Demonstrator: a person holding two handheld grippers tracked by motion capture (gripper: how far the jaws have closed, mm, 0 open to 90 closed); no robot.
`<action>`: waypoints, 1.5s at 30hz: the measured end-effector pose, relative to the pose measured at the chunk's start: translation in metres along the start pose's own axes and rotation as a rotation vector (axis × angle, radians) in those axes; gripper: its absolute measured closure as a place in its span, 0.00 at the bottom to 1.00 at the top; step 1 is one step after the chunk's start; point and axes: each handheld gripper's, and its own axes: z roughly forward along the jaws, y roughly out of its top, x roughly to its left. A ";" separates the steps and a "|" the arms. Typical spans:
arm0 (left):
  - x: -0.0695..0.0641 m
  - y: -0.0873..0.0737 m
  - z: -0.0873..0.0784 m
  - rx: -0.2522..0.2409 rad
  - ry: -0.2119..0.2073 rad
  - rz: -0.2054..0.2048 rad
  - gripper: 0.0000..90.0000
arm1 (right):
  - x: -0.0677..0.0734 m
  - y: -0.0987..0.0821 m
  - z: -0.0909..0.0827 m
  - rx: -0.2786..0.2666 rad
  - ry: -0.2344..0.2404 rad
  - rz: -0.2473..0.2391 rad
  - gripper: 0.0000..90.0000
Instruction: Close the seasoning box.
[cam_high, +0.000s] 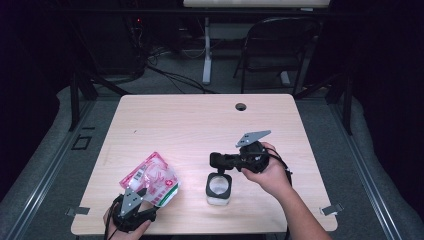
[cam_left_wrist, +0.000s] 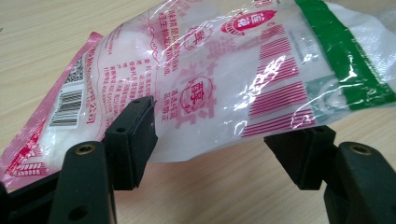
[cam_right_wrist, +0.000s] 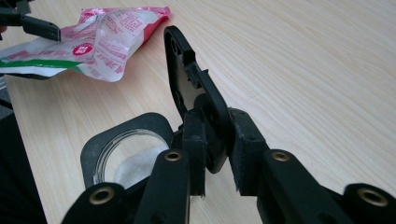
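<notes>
The clear pink-and-green bag (cam_left_wrist: 219, 79) is showing red Chinese print, a round seal reading 醇, and a barcode at its edge.

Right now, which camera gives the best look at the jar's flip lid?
The right gripper view: the lid stands open and close up, pinched by the right gripper. The high view shows the jar small, its lid hidden under that gripper. The left gripper view looks at the pink bag.

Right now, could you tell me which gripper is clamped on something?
The right gripper: its fingers pinch the jar's black flip lid. The left gripper stands open around the pink bag.
</notes>
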 end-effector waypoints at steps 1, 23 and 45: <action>0.000 0.000 0.000 0.000 -0.003 -0.005 0.38 | 0.001 0.000 -0.001 0.010 -0.001 -0.013 0.88; -0.005 0.008 -0.001 -0.014 -0.034 -0.002 0.38 | 0.013 -0.001 -0.007 0.008 -0.004 -0.048 0.85; -0.010 0.011 -0.002 -0.022 -0.041 0.021 0.38 | 0.039 -0.008 -0.008 -0.016 0.025 -0.094 0.74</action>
